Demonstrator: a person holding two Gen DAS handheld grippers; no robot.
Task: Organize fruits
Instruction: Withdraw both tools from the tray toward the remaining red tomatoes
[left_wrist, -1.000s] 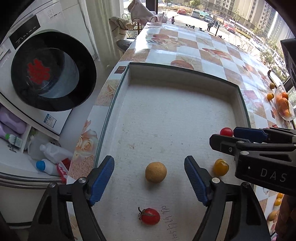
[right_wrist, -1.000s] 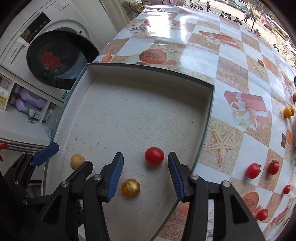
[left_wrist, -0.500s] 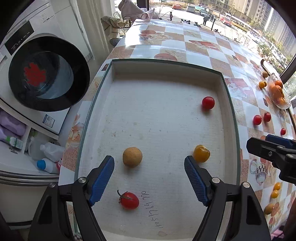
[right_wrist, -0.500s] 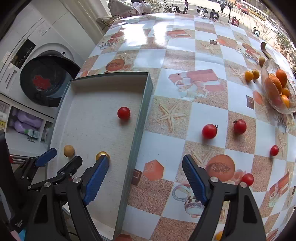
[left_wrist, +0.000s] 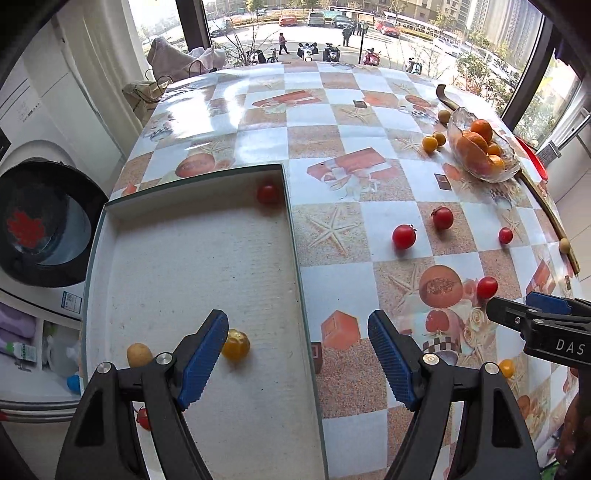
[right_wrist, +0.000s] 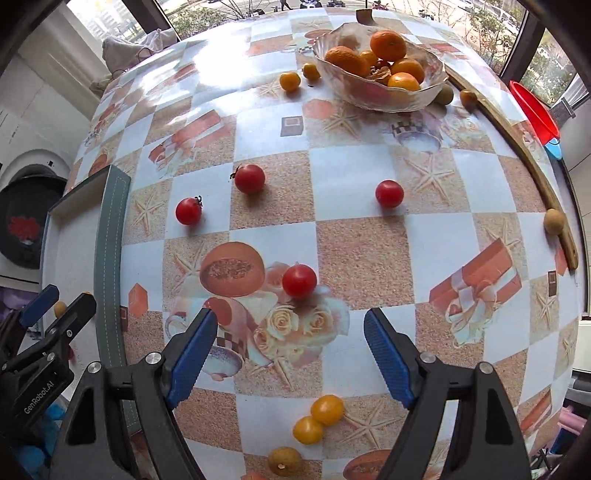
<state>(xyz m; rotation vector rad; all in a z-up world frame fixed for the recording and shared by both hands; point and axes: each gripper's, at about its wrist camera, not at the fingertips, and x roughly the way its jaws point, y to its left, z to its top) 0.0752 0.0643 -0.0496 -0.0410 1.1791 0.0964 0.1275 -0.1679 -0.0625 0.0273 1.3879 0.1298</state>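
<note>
A white tray (left_wrist: 192, 258) with a green rim lies at the table's left end. In it are a red tomato (left_wrist: 268, 194) in the far right corner, a yellow tomato (left_wrist: 236, 344), a tan fruit (left_wrist: 139, 355) and a red tomato (left_wrist: 143, 419) half hidden by my left gripper. My left gripper (left_wrist: 298, 354) is open and empty over the tray's right rim. My right gripper (right_wrist: 290, 356) is open and empty above the tablecloth, just short of a red tomato (right_wrist: 299, 281). Two yellow tomatoes (right_wrist: 318, 419) lie between its fingers.
Red tomatoes (right_wrist: 250, 178) (right_wrist: 188, 211) (right_wrist: 389, 193) lie loose on the patterned tablecloth. A glass bowl (right_wrist: 380, 96) of oranges stands at the far side, with small yellow fruits (right_wrist: 289, 81) beside it. A tan fruit (right_wrist: 553, 220) sits by the wooden edge strip. A washing machine (left_wrist: 44, 225) stands left.
Both grippers have swung right and back from the tray. The right gripper now looks at the open tablecloth. The red tomato in the tray now lies in its far right corner.
</note>
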